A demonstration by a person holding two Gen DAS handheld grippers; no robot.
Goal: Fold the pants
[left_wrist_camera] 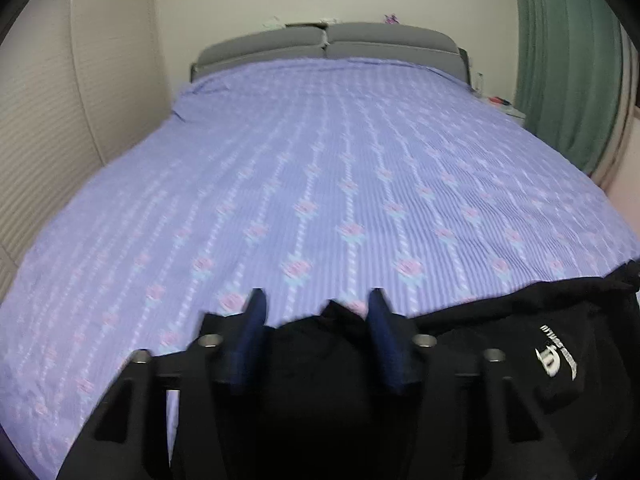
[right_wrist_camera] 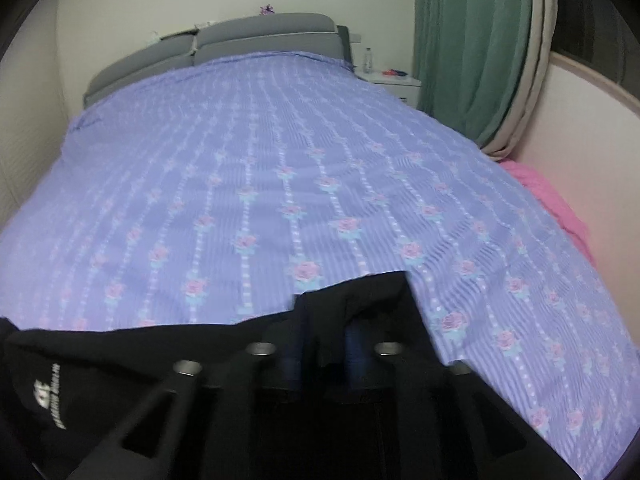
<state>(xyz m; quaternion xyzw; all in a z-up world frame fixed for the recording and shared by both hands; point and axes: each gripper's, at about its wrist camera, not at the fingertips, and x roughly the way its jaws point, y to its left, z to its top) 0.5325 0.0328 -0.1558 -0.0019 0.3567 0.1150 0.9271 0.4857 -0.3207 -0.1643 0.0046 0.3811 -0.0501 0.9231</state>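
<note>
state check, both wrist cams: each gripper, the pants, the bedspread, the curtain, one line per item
left gripper: jaws apart, a peak of black cloth between them, pads not pressing on it.
right gripper: jaws apart, black cloth bunched between them, grip not clear.
black pants: lying at the near edge of the bed, white logo up, not yet folded flat.
purple bedspread: spread smooth over the bed.
green curtain: hanging drawn, bunched in folds.

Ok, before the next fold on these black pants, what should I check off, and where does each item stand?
1. Black pants lying on the purple bedspread: ok.
2. Left hand-held gripper released, jaws apart with cloth between, not pinched: ok.
3. Right hand-held gripper released, jaws apart: ok.
4. Bedspread ahead free for folding: ok.
5. Pants lying flat, no wrinkles: cannot tell, mostly out of frame.
</note>
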